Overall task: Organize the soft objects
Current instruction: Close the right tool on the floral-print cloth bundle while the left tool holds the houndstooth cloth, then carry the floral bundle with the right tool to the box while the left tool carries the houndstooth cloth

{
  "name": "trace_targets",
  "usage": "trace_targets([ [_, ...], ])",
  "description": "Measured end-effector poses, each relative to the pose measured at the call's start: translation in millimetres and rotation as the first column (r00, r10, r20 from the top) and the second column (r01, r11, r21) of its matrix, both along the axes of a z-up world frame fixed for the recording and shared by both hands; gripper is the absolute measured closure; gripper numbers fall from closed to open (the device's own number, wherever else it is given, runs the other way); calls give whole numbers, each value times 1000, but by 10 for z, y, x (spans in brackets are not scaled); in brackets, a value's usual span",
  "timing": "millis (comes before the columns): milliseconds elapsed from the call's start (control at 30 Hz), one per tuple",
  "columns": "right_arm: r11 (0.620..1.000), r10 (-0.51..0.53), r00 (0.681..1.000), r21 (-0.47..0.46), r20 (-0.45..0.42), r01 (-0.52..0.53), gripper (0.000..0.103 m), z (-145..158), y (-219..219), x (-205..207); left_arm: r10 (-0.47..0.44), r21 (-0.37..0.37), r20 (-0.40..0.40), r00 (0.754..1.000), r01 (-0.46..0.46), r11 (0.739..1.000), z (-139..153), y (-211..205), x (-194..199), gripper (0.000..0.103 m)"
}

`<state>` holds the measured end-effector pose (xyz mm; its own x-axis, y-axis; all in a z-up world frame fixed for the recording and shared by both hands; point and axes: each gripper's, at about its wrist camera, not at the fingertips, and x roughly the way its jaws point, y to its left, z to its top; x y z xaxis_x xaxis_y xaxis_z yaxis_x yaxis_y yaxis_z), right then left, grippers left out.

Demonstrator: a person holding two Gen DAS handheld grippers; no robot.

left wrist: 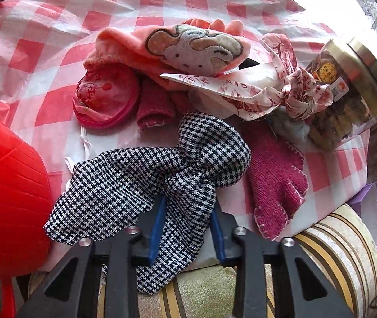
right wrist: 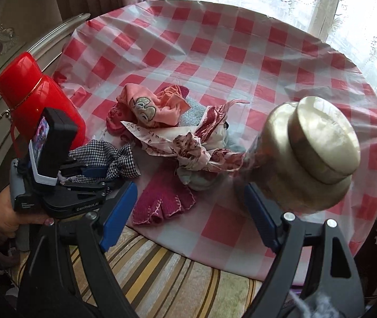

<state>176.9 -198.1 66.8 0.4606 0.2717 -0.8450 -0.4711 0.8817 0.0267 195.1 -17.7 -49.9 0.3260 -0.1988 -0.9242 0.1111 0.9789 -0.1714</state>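
A pile of soft things lies on the round table with a red-and-white checked cloth (right wrist: 215,53). My left gripper (left wrist: 188,214) is shut on a black-and-white houndstooth cloth (left wrist: 162,175), which also shows in the right wrist view (right wrist: 114,159) at the table's near left edge. Behind it lie a pink fleece piece with a mouse patch (left wrist: 188,45), a round pink pouch (left wrist: 106,98), a knotted floral cloth (left wrist: 275,90) and a magenta knit glove (left wrist: 275,180). My right gripper (right wrist: 188,212) is open and empty, just in front of the glove (right wrist: 167,201).
A red thermos (right wrist: 40,98) stands at the table's left edge, close to my left gripper. A clear jar with a gold lid (right wrist: 307,153) stands at the near right, beside my right finger. A striped cushion (right wrist: 162,278) lies below the table edge.
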Motion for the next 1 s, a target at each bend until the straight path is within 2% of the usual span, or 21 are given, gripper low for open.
trace_targets([
  [133,1000,-8,999,-21,35,8,19,-166,107,110,12,-56,5,1000,-12,998,-19,92,-21,89],
  [200,999,-17,999,-37,43,19,21,-243,155,167,16,-96,17,1000,-14,995,-2,168,-59,92],
  [333,998,9,999,-67,34,-7,32,-388,288,234,32,-174,50,998,-22,984,52,271,-104,93],
  [567,992,20,999,-128,31,-16,41,-594,414,373,60,-260,112,992,-29,965,169,449,-204,93],
  [633,989,19,999,-150,29,-15,50,-642,437,411,67,-276,129,989,-29,961,171,505,-265,93],
  [767,984,22,999,-179,32,-16,58,-708,469,481,78,-294,138,987,-35,955,178,512,-262,93],
  [933,986,25,999,-167,23,-21,75,-739,479,484,79,-296,147,986,-33,955,190,525,-370,93],
  [1000,988,21,999,-151,37,-16,76,-697,469,458,82,-298,151,985,-34,954,192,553,-363,93],
])
